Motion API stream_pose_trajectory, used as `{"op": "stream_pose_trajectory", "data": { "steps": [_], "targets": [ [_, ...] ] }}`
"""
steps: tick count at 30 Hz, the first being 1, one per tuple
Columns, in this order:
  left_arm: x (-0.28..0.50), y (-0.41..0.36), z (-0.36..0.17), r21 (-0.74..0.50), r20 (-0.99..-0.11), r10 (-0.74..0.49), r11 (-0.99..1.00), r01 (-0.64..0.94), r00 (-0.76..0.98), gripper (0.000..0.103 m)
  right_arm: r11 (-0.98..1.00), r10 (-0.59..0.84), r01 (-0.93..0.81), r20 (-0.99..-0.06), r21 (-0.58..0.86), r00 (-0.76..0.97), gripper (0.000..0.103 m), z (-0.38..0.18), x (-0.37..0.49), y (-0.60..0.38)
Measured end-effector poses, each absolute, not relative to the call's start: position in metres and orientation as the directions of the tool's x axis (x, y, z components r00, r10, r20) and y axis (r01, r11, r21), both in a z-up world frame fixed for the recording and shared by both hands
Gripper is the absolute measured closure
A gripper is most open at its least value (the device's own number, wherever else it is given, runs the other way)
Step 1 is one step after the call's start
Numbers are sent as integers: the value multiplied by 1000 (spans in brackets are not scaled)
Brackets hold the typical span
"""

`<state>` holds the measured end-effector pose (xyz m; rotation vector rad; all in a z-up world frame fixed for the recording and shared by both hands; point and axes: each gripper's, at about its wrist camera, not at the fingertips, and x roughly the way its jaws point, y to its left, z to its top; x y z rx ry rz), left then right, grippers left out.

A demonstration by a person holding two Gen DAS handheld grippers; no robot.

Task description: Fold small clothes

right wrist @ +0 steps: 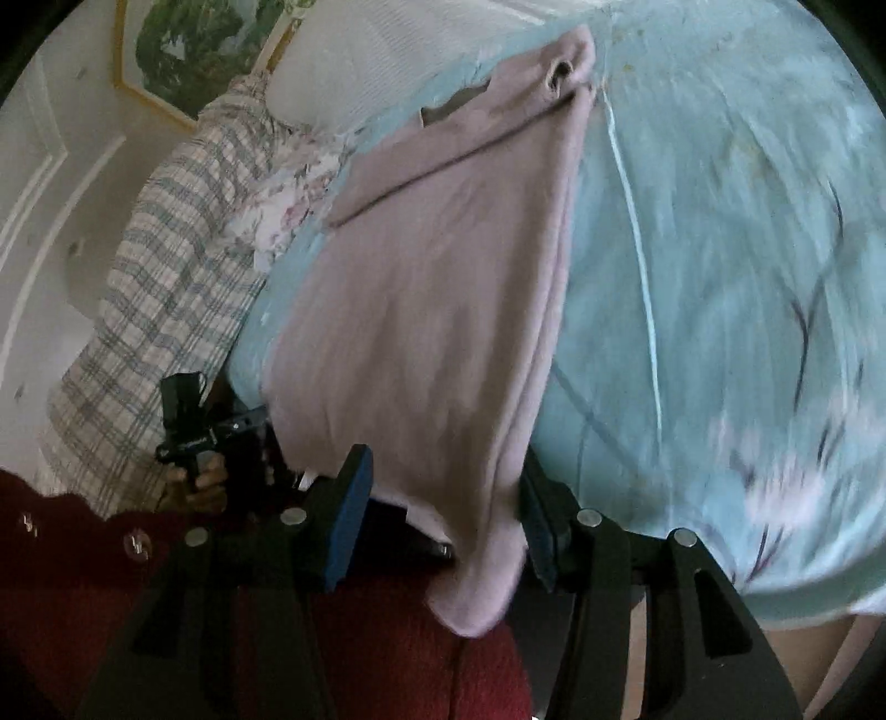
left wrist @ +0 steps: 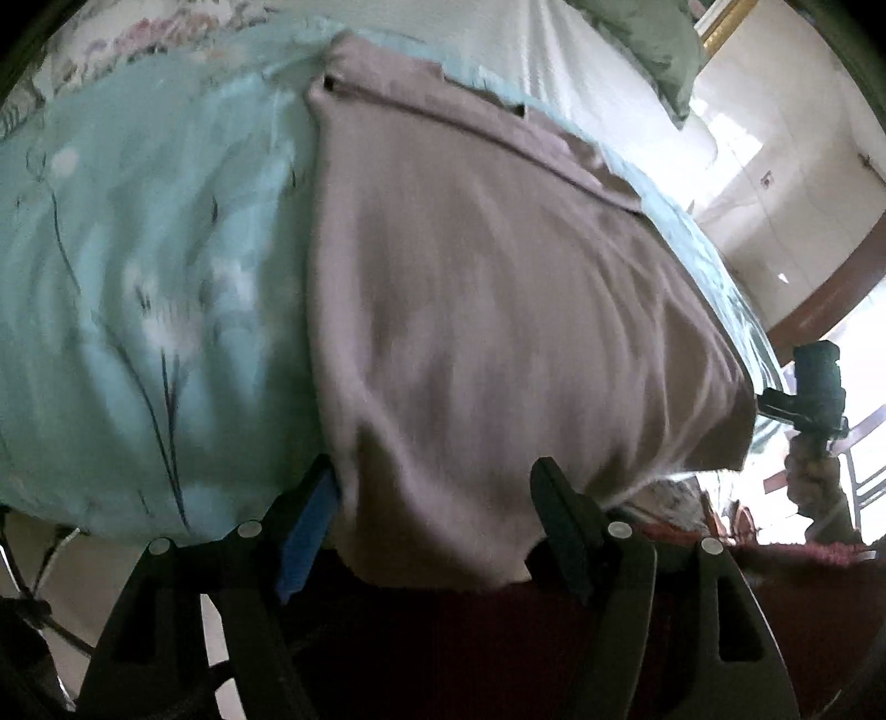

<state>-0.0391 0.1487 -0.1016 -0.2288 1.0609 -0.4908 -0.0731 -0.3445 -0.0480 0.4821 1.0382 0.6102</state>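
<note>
A mauve garment (left wrist: 470,288) lies flat on the teal flowered bedspread (left wrist: 138,277), and its near hem hangs over the bed's edge. That hem drops between the fingers of my left gripper (left wrist: 437,471), whose jaws stand wide apart and open; the blue pad (left wrist: 310,531) sits at the cloth's left edge. In the right wrist view the garment (right wrist: 443,288) runs down to my right gripper (right wrist: 446,459), with a corner hanging between its spread fingers. There is a gap beside the left blue pad (right wrist: 346,520), so this gripper is open too. Both views are motion-blurred.
A plaid cloth (right wrist: 166,277) and a white pillow (right wrist: 360,55) lie at the bed's far side, with a green pillow (left wrist: 653,50) at the head. The person's red sweater (right wrist: 83,581) is close below. Each hand (right wrist: 205,482) (left wrist: 814,476) grips its tool at the bed edge.
</note>
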Motion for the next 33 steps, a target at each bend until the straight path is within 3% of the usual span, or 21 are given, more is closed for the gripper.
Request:
{"op": "stream_pose_trajectory", "data": {
  "steps": [4, 7, 10, 14, 17, 19, 20, 21, 23, 26, 27, 29, 30, 31, 32, 33],
  "targets": [
    [-42, 140, -114, -423, -783, -513, 854, 303, 352, 32, 776, 630, -244, -723, 581, 282, 50, -73, -78, -330],
    [-42, 134, -123, -363, -816, -464, 875, 321, 344, 35, 803, 595, -236, -764, 548, 249, 50, -87, -77, -322],
    [-42, 150, -127, -371, -821, -455, 884, 284, 345, 37, 800, 599, -237, -756, 551, 265, 50, -86, -78, -320],
    [-42, 173, -134, -471, -768, -536, 843, 258, 349, 40, 782, 622, -250, -737, 571, 265, 50, -84, -78, -319],
    [-41, 177, -144, -517, -746, -577, 816, 259, 332, 58, 764, 644, -259, -722, 591, 253, 50, -84, -80, -317],
    [-40, 172, -148, -519, -746, -584, 811, 269, 321, 87, 752, 658, -255, -708, 607, 255, 51, -84, -79, -318],
    [-40, 169, -147, -513, -746, -584, 810, 284, 320, 94, 753, 657, -258, -707, 605, 260, 59, -84, -80, -318],
    [-43, 165, -142, -504, -742, -588, 806, 310, 322, 97, 757, 653, -263, -709, 598, 265, 74, -82, -81, -318],
    [-47, 164, -136, -499, -735, -596, 798, 338, 323, 95, 750, 661, -273, -703, 603, 263, 83, -78, -83, -321],
    [-44, 173, -135, -512, -730, -604, 793, 331, 320, 75, 728, 684, -292, -678, 620, 267, 84, -72, -85, -321],
    [-40, 174, -138, -520, -731, -604, 794, 316, 317, 63, 728, 685, -285, -680, 623, 263, 83, -73, -84, -319],
    [-35, 176, -143, -535, -728, -610, 791, 296, 313, 61, 730, 682, -267, -690, 629, 242, 81, -80, -80, -316],
    [-33, 173, -144, -542, -723, -616, 787, 296, 312, 64, 739, 672, -268, -704, 618, 231, 81, -83, -79, -312],
    [-34, 171, -143, -532, -723, -612, 789, 307, 320, 88, 744, 666, -274, -712, 609, 223, 81, -85, -79, -309],
    [-35, 168, -141, -515, -726, -605, 793, 325, 326, 103, 745, 663, -288, -716, 601, 219, 82, -85, -81, -306],
    [-38, 164, -136, -497, -726, -599, 797, 343, 338, 99, 735, 673, -300, -707, 608, 218, 86, -82, -82, -304]
  ]
}}
